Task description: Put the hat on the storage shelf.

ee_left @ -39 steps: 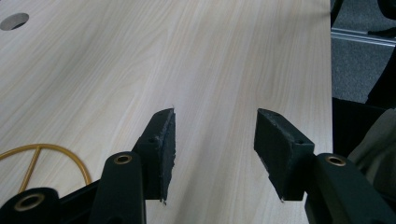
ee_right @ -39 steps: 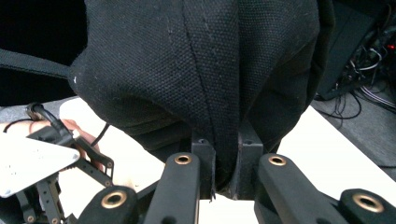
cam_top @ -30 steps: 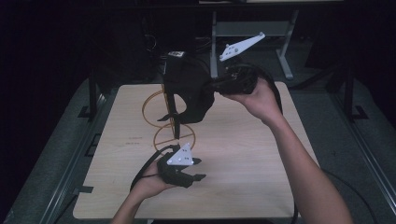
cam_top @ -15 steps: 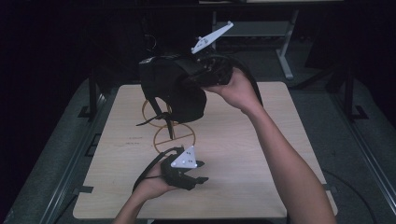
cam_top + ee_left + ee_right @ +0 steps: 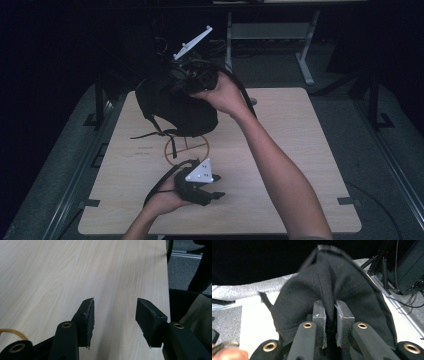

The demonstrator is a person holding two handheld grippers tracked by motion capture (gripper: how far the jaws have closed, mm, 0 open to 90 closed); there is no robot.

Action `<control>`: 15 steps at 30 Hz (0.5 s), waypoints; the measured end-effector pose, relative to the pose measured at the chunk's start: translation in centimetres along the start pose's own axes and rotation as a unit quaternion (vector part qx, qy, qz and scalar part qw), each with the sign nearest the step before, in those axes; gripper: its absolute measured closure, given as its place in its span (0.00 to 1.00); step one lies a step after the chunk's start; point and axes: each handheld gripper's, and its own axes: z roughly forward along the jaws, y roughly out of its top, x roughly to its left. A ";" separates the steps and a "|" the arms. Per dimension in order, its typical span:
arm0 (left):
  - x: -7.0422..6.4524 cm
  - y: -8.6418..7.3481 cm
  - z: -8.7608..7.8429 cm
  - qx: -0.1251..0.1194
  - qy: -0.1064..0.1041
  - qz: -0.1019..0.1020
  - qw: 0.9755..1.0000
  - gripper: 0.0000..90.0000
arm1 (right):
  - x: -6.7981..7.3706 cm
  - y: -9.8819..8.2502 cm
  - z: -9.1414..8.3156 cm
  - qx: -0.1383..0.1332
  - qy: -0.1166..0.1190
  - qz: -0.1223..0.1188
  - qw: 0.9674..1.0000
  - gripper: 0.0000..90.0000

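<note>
A black fabric bag with dangling straps hangs above the far left of the wooden table. My right gripper holds it from the top. In the right gripper view the right gripper pinches a fold of the bag; its jaws have just been opening a little, with the fabric still pressed between the pads. The left gripper rests on the table near the front edge, pointing right. In the left gripper view the left gripper stands open over bare wood, with nothing between its pads.
A yellow circle outline is marked on the table under the bag. A metal desk frame stands behind the table. The table's right edge and a dark and beige object lie past the left gripper.
The right hand has carried the bag to the left across the back of the table, and its grey plate has tilted. The left gripper has stayed where it was.
</note>
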 end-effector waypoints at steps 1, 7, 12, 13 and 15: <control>0.0 0.0 0.0 0.003 -0.003 0.002 1.000 0.55 | 0.0 0.0 0.0 0.000 0.000 0.000 1.000 0.86; -0.3 -0.2 0.3 -0.009 -0.006 -0.012 1.000 0.55 | 0.0 0.0 1.9 -0.012 -0.004 0.041 0.999 0.52; -0.2 -0.3 0.1 -0.010 -0.003 -0.013 1.000 0.53 | -0.2 -1.0 0.6 -0.025 -0.007 0.046 0.999 0.43; -0.2 -0.4 0.1 -0.011 0.000 -0.015 1.000 0.53 | -0.2 -1.2 0.3 -0.025 -0.008 0.052 0.998 0.43; -0.2 -0.4 0.1 -0.012 0.000 -0.017 1.000 0.53 | -0.3 -1.5 0.1 -0.028 -0.007 0.055 0.998 0.43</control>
